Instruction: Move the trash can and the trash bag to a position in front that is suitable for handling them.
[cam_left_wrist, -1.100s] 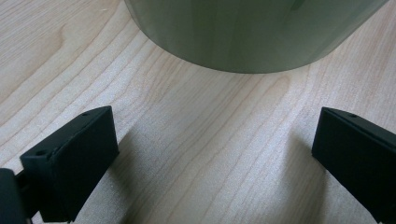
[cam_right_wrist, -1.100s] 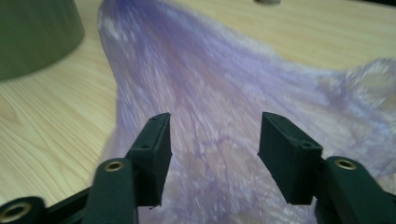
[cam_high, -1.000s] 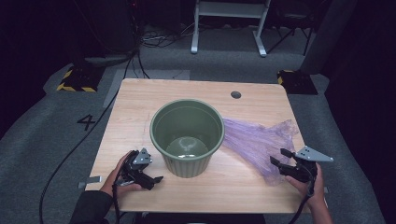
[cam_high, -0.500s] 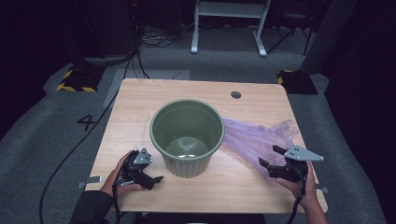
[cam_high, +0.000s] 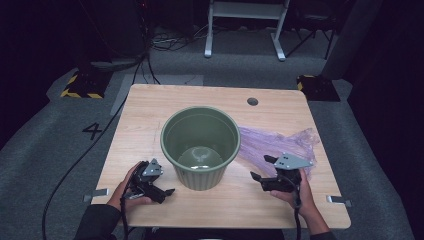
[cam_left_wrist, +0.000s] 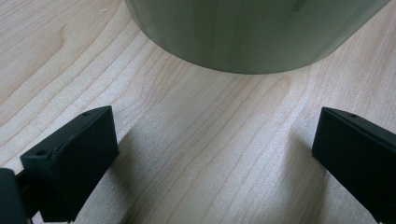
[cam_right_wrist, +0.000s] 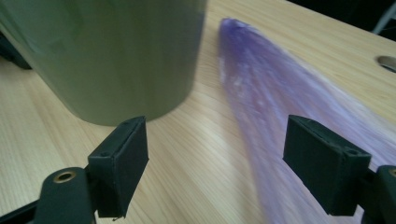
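Observation:
A green bucket (cam_high: 200, 147) stands upright and empty at the middle of the wooden table (cam_high: 150, 110). A thin purple plastic bag (cam_high: 275, 142) lies flat on the table, reaching from the bucket's right side out to the right. My right gripper (cam_high: 262, 168) hovers over the bag's near edge, pointing left at the bucket. Its jaws have just been opening and stand open with nothing gripped. In the right gripper view, the right gripper (cam_right_wrist: 217, 140) faces the bucket (cam_right_wrist: 107, 56) and the bag (cam_right_wrist: 280, 107). My left gripper (cam_high: 165, 191) rests open on the table left of the bucket's base (cam_left_wrist: 252, 32).
A round cable hole (cam_high: 252, 101) sits near the table's far right corner. Small metal brackets (cam_high: 96, 192) stick out at the table's front corners. A white stand (cam_high: 245, 30) and cables are on the grey floor behind. Bare wood lies left of the bucket.
My right gripper has moved left along the table's front, from the bag's right end toward the bucket, and its jaws stand wider. The left gripper, bucket and bag have stayed put.

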